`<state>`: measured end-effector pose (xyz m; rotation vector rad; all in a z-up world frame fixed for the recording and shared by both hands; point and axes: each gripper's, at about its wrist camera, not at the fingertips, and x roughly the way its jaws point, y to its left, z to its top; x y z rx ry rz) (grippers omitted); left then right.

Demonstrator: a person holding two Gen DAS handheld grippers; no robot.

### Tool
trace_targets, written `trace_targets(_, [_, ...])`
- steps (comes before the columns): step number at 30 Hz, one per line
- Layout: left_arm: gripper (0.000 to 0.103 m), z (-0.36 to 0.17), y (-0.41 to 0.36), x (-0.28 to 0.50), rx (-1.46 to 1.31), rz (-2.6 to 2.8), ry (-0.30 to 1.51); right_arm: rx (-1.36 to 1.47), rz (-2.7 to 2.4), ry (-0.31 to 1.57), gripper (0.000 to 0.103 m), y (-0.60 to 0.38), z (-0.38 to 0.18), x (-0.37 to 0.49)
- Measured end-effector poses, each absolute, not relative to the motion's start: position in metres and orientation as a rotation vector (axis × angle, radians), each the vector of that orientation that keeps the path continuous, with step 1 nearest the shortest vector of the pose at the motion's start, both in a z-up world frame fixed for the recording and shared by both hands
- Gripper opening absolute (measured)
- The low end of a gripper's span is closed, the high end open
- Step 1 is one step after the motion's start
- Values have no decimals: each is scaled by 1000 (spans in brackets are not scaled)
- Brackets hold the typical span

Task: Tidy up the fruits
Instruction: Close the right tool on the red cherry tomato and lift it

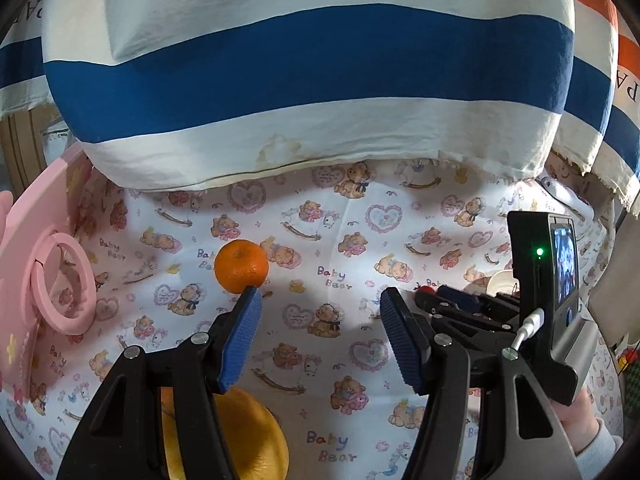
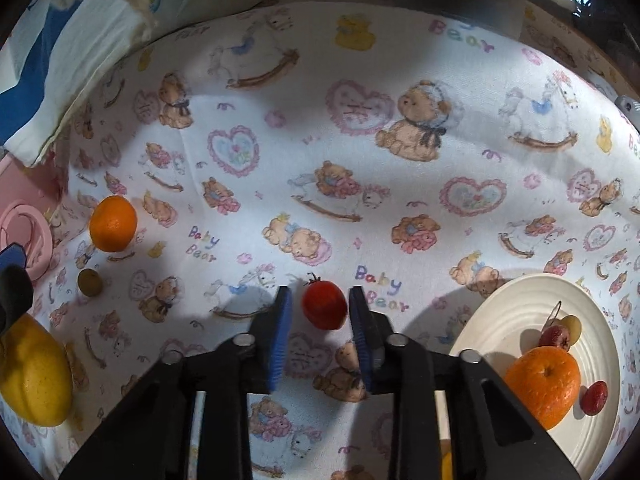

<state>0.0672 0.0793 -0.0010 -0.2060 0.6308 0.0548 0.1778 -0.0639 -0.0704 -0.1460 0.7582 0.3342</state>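
In the right wrist view my right gripper (image 2: 320, 300) is open, its blue pads on either side of a small red tomato (image 2: 324, 305) lying on the bear-print cloth, not touching it. A white plate (image 2: 496, 320) at the lower right holds an orange (image 2: 542, 384) and small red and pale fruits (image 2: 554, 338). An orange mandarin (image 2: 113, 223), a small green fruit (image 2: 89, 282) and a yellow fruit (image 2: 34, 376) lie at the left. In the left wrist view my left gripper (image 1: 320, 300) is open and empty; the mandarin (image 1: 241, 266) sits just beyond its left pad, the yellow fruit (image 1: 248, 436) beneath it.
A striped white, blue and orange cushion (image 1: 304, 80) fills the back of the bed. A pink object with a ring (image 1: 52, 280) stands at the left edge. The right gripper's body and screen (image 1: 560, 272) show at the right of the left wrist view.
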Motion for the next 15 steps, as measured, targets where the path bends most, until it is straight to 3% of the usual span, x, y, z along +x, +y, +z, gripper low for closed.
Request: trace_targets(15, [60,3,74,63,-199,45,619,-174,452,784,22,-91,-72,112])
